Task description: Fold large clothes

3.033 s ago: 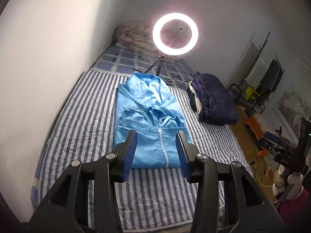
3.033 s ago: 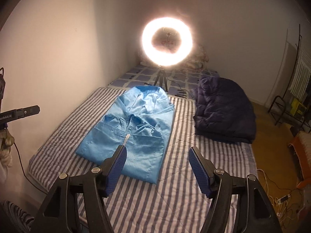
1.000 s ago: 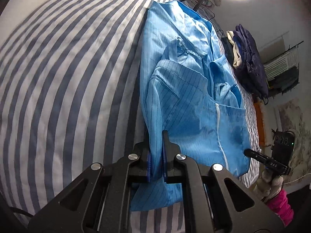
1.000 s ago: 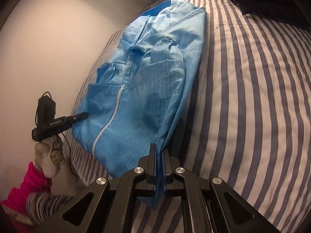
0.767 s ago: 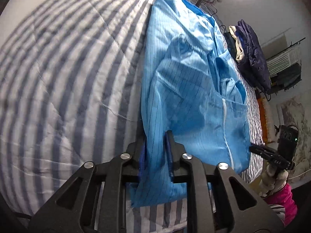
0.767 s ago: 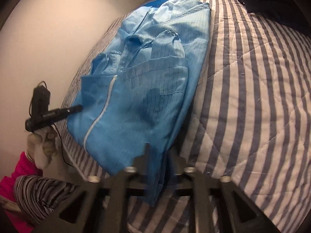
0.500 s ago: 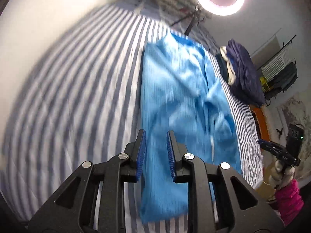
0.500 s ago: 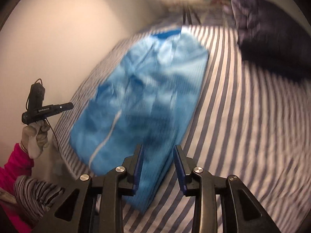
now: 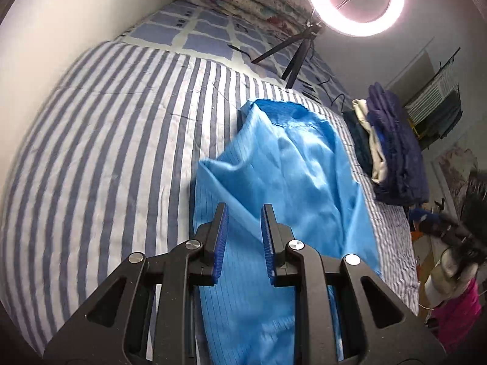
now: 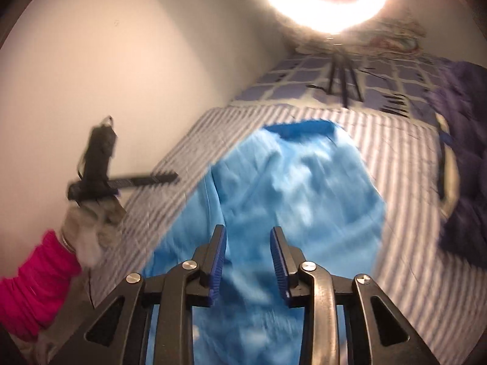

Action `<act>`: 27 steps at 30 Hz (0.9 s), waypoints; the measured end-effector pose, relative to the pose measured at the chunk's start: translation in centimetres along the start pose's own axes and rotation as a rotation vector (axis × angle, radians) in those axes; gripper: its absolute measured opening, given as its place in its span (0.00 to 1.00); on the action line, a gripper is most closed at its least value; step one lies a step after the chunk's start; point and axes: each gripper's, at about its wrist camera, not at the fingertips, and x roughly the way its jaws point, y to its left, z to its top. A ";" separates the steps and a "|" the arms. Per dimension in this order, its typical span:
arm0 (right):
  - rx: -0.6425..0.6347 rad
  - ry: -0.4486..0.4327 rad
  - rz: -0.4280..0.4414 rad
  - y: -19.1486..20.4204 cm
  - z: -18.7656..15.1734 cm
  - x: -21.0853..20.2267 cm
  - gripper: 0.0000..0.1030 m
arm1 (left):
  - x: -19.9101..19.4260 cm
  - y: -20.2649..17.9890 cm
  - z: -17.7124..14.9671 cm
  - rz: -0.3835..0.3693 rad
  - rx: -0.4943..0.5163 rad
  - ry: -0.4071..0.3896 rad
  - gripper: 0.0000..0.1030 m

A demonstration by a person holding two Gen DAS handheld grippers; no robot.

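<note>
Since a second ago, both grippers have let go of the blue garment's lower hem and pulled up and away from it; then each was clamped on cloth, and now the cloth is lying loose below them. The left gripper (image 9: pixel 242 237) is hovering with its blue pads a narrow gap apart, nothing pinched between them. The right gripper (image 10: pixel 248 254) is likewise empty, its jaws slightly parted and just closing a little.

The blue garment (image 9: pixel 286 182) is lying on the striped bedding (image 9: pixel 100 152), stretching away from directly under and ahead of the left gripper's fingertips, rumpled and billowing in the middle, its far edge turned toward the ring light (image 9: pixel 354 0). In the right wrist view the same garment (image 10: pixel 292 188) is blurred, spreading ahead of the fingers. A dark navy pile of folded clothes (image 9: pixel 392 155) is sitting to the right of the left gripper, well apart from the blue cloth. To the left of the right gripper, a gloved hand (image 10: pixel 94 222) with a pink sleeve (image 10: pixel 33 283) is holding the other gripper over the bed's near edge.
</note>
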 end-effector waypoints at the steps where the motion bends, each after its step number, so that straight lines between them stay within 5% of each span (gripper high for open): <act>1: 0.007 0.002 0.016 0.1 1.2 1.5 0.28 | 0.9 0.3 0.4 -0.002 -0.001 -0.002 0.19; 11: 0.041 0.070 0.129 1.2 7.7 17.1 0.27 | 5.9 1.7 0.4 0.056 0.025 -0.032 0.19; 15: 0.056 0.106 0.014 0.1 7.8 23.1 0.26 | 6.7 2.6 -0.4 0.102 0.005 -0.056 0.16; 17: 0.106 0.134 -0.067 -1.4 7.5 25.2 0.16 | 6.7 2.7 -0.6 0.107 0.006 -0.068 0.15; 23: 0.127 0.074 0.030 -1.1 8.6 21.4 0.25 | 5.8 2.6 -0.3 0.063 0.005 -0.067 0.15; 25: 0.083 0.013 0.033 -0.8 9.0 17.6 0.33 | 5.0 2.5 0.3 0.035 0.003 -0.065 0.25; 27: 0.051 -0.020 0.028 -1.4 9.1 14.6 0.37 | 4.3 2.2 1.5 0.020 0.001 -0.077 0.54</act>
